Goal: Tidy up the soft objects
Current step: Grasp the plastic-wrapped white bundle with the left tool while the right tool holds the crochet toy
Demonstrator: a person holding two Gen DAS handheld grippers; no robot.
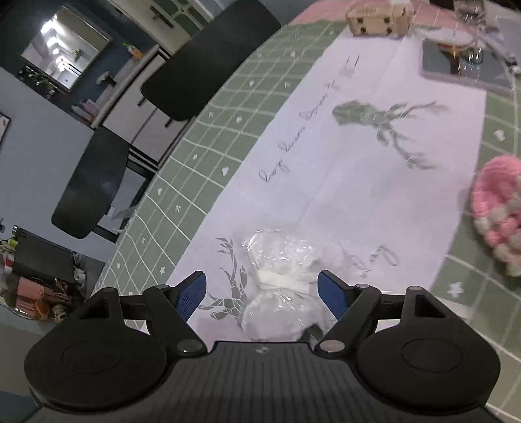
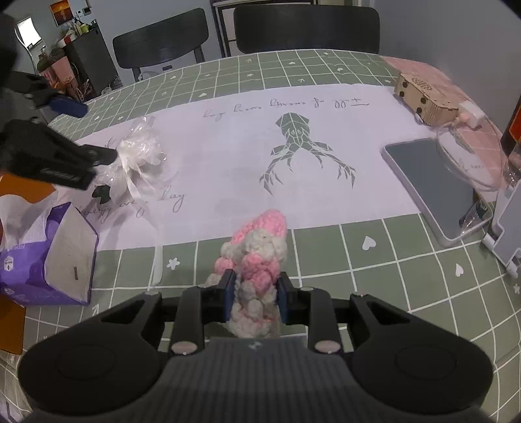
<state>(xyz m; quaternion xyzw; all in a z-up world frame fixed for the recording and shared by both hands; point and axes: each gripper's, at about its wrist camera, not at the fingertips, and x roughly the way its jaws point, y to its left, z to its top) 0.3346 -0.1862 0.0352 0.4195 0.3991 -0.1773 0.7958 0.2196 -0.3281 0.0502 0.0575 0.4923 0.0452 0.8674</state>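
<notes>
At the far left of the right wrist view a purple and white cardboard tissue box (image 2: 49,257) stands on the bench (image 2: 374,260), which is covered by a green cloth with a white grid. Just above the box, the left claw (image 2: 97,143) reaches in from the left edge, its dark fingers on either side of a clear crinkled plastic bag of white soft stuff tied with a white ribbon (image 2: 136,156). In the left wrist view this claw (image 1: 262,289) is spread wide, its blue pads (image 1: 192,293) apart from the bag (image 1: 280,279), which lies between them on the white paper sheet printed with grey antlered figures and handwriting (image 1: 342,169); nothing is gripped.

Toward the middle, the right claw (image 2: 255,294) is closed narrowly on a pink and white crocheted yarn piece (image 2: 257,257), its blue pads (image 2: 229,293) pressing both sides of the knit. The piece sticks up out of the claw, above the green cloth near the lower edge of the paper sheet (image 2: 228,169). In the left wrist view the same knit (image 1: 498,214) shows at the right edge.

Further right lie a grey flat tray (image 2: 436,182) and, beyond it, a small light-brown cardboard box with round holes (image 2: 426,101). Two black chairs (image 2: 306,29) stand behind the bench.
</notes>
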